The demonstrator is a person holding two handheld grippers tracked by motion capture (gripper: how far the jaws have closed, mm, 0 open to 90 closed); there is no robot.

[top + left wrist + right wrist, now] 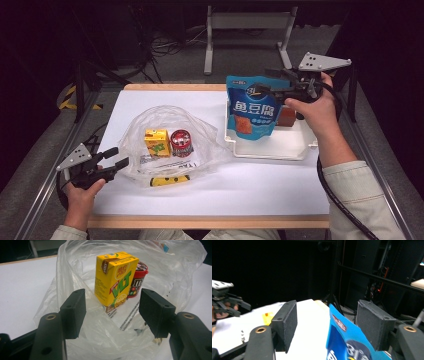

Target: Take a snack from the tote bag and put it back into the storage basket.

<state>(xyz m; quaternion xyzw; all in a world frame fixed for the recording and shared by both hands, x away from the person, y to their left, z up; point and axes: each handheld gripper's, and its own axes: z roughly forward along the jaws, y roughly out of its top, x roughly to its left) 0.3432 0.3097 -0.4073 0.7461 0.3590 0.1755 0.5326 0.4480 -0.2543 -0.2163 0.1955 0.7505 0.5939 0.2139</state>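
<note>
The right gripper point(266, 86), at the upper right of the high view, has the blue pouch point(250, 112) by its top edge. The pouch hangs down over the white tray point(280, 147), which sits on the right side of the white tabletop point(260, 190). In the right gripper view the blue pouch point(347, 340) comes up between the two black fingers point(287, 322), closer to the one on the right of the frame. There is a gap on the left side, and I cannot tell if the fingers really squeeze it. A reddish-brown thing point(287, 116) lies in the tray, partly hidden behind the pouch. The left gripper point(114, 157) is at the lower left of the high view, right at the edge of the clear plastic bag point(200, 131). Its fingers point(73, 311) are open, with only loose bag plastic in front of them. Inside the bag a yellow drink box point(115, 277) stands up, and a small red-lidded cup point(138, 280) stands just beside it, touching or nearly touching. In the high view a yellow thing point(170, 180) lies flat near the bottom edge of the bag.
</note>
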